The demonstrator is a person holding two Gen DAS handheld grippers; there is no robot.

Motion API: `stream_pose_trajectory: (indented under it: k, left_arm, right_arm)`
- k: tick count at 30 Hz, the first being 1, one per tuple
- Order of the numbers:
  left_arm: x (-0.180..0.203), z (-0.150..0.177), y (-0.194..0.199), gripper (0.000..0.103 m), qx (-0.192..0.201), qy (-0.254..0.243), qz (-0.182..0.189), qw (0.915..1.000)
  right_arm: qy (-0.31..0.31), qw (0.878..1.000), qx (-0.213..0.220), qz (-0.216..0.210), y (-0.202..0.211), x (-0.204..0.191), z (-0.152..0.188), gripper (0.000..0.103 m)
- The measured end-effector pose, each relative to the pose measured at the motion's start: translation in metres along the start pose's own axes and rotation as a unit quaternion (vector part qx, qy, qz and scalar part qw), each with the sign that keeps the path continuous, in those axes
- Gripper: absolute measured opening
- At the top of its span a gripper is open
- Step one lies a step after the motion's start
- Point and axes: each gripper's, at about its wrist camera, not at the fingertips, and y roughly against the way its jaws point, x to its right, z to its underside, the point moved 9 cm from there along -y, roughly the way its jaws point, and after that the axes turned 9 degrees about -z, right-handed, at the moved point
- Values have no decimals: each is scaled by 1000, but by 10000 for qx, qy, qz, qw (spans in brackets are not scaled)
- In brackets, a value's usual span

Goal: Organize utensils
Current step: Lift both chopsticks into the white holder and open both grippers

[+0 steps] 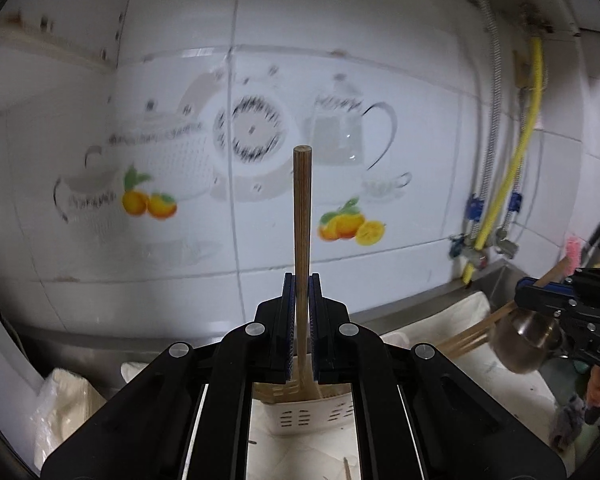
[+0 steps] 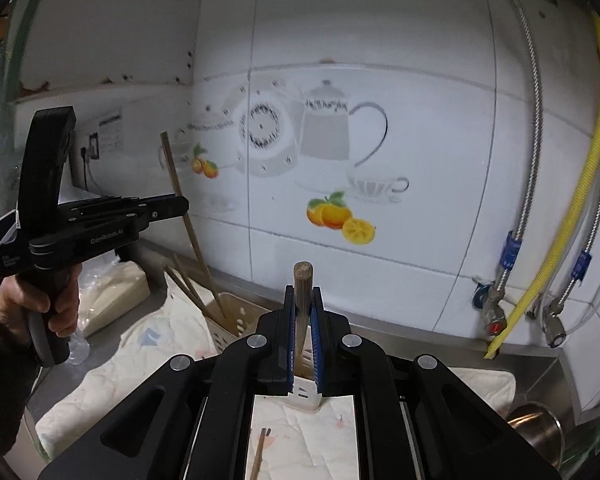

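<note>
- The tiled wall (image 1: 380, 20) with printed teapots and oranges fills the background.
- A pale cloth (image 2: 148, 344) covers the steel counter.
- The left gripper (image 1: 301, 320) is clamped on a long chopstick (image 1: 302, 208), upright, its lower end in the slotted cream holder (image 1: 312, 414) below.
- The right gripper (image 2: 303, 332) is clamped on another chopstick (image 2: 302, 280).
- More chopsticks (image 2: 188, 288) lean in the holder; one chopstick (image 2: 258, 456) lies on the cloth.
</note>
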Motion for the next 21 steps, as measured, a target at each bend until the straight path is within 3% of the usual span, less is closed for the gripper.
stream_pose_trajectory:
  k: [9,17,19,21]
  left_arm:
    - [-17,43,-39,5,-563,233,10,9981]
    - [-14,53,-41,8,-660,170,27,9977]
    - [-15,54,-40,11,-656,163,2,9977]
    - [-15,53,-36,26,-625,170,-4,9979]
  right_arm:
    - [-182,9986,-492,10,-47,12,31,7]
    - [-348,9971,-672,30,-65,19,48,8]
    - [-358,9972,-654,45,-65,20,47,9]
    - [-351,9976,-597,53,-61,20,46,18]
